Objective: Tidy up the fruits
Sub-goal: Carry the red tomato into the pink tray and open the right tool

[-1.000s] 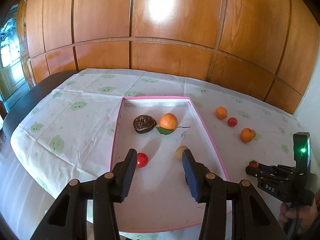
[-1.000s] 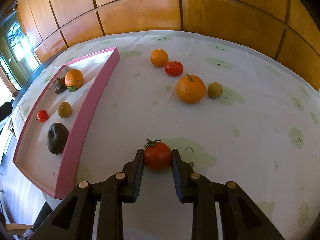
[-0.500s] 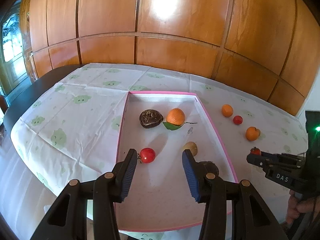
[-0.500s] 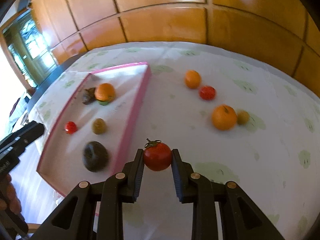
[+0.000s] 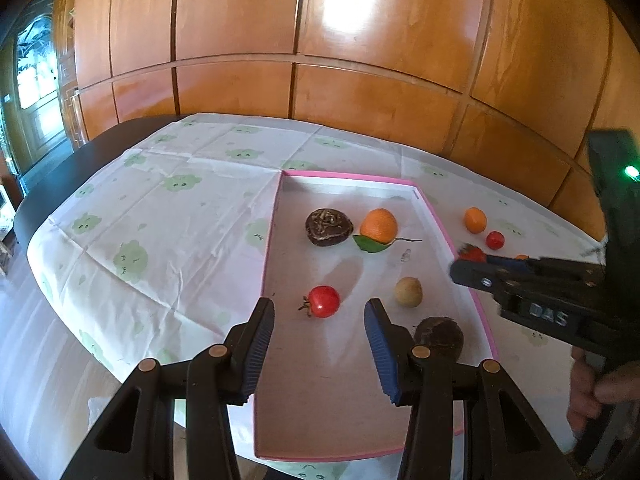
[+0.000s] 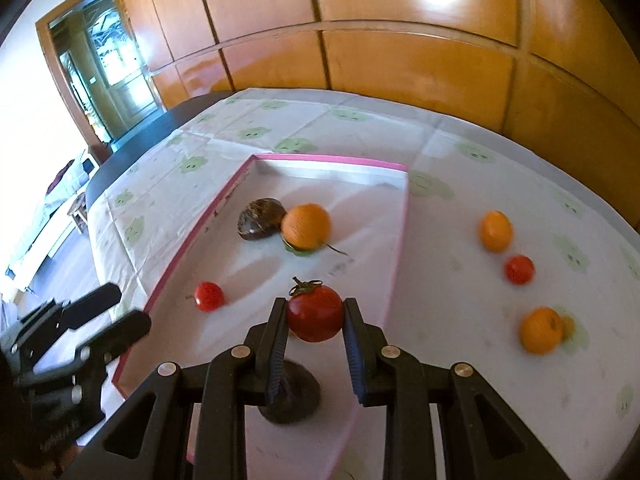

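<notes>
Right gripper [image 6: 315, 322] carrying a tomato [image 6: 315, 313] over the pink-rimmed tray [image 6: 400, 240]; left gripper [image 5: 319, 338] idle, fingers spread wide and empty.

Tomato clamped between both pads, held above the tray's near right part, a dark fruit [image 6: 289, 394] directly beneath. Judgement: shift to bare tray floor between the small red tomato [image 6: 209, 296] and the orange [image 6: 306, 226], lower until it touches, then release slowly so it does not roll. Three fruits and another tomato remain outside on the tablecloth [image 6: 460, 272].
</notes>
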